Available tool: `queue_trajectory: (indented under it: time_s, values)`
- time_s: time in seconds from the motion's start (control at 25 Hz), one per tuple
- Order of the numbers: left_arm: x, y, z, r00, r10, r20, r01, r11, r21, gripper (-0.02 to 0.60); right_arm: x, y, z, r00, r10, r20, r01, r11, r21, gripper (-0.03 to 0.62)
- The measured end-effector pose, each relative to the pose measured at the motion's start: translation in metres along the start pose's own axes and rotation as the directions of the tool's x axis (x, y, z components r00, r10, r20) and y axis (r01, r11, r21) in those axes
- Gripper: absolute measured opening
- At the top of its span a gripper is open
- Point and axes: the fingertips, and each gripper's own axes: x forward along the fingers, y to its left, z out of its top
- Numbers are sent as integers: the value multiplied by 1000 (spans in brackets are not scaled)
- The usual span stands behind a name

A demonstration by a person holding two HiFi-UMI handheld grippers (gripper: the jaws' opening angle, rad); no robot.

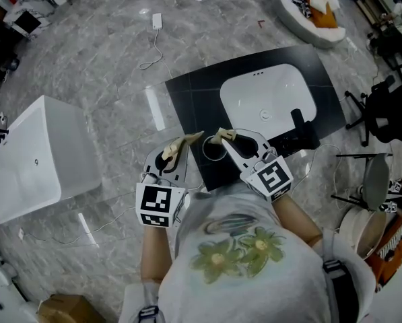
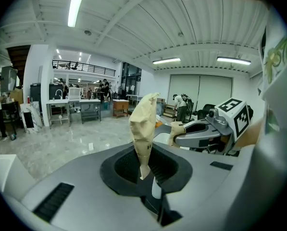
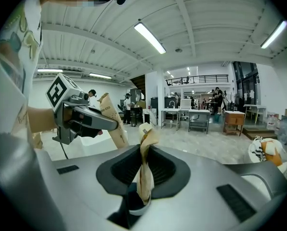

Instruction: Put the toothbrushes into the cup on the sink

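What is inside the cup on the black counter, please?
In the head view the inside of the cup looks dark and no toothbrush stands in it. A paper-wrapped toothbrush overlaps its rim and hides a part; the bottom is too dark to tell.

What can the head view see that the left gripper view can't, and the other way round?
Only the head view: the black cup, the black tap, the marker cube on the left claw. Only the left gripper view: ceiling lights and distant workbenches. Both: the left claw shut on a paper-wrapped toothbrush, and the right claw shut on a second wrapped toothbrush.
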Motion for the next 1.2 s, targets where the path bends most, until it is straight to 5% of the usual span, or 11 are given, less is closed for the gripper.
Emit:
queue_trajectory:
  time_s: [1.2]
  values:
    - [26, 12, -4, 999, -18, -35, 19, 1000, 4, 44, 35, -1, -50, 988, 95, -119, -92, 995, 29, 63]
